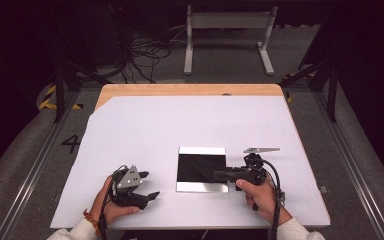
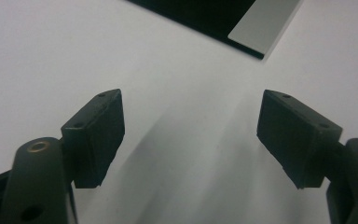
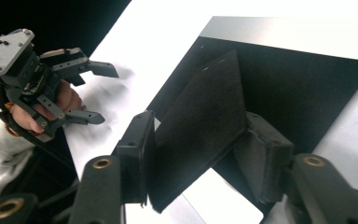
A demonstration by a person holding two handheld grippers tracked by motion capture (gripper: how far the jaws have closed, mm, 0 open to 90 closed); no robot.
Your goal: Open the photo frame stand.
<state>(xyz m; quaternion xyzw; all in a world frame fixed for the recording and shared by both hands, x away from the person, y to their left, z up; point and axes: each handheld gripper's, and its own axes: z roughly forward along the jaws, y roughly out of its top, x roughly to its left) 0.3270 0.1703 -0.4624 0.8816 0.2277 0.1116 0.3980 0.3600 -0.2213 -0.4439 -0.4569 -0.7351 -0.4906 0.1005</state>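
Observation:
A black square sheet point(image 1: 200, 167) with pale strips along its far and near edges lies flat on the white table cover point(image 1: 180, 120). My right gripper point(image 1: 215, 175) reaches in level from the sheet's right side. In the right gripper view a raised black flap point(image 3: 205, 116) of that sheet point(image 3: 303, 88) stands between the jaws of my right gripper point(image 3: 196, 144). The flap lies against one pad, and the other pad stands a little off it. My left gripper point(image 1: 151, 184) rests open on the table to the left of the sheet point(image 2: 205, 14), with nothing between the jaws of my left gripper point(image 2: 191, 135).
The white cover leaves a strip of wooden tabletop point(image 1: 190, 90) bare at the far edge. Beyond the table, a white stand point(image 1: 227, 35) and loose cables point(image 1: 145, 55) sit on the floor. Metal rails run along both sides of the table.

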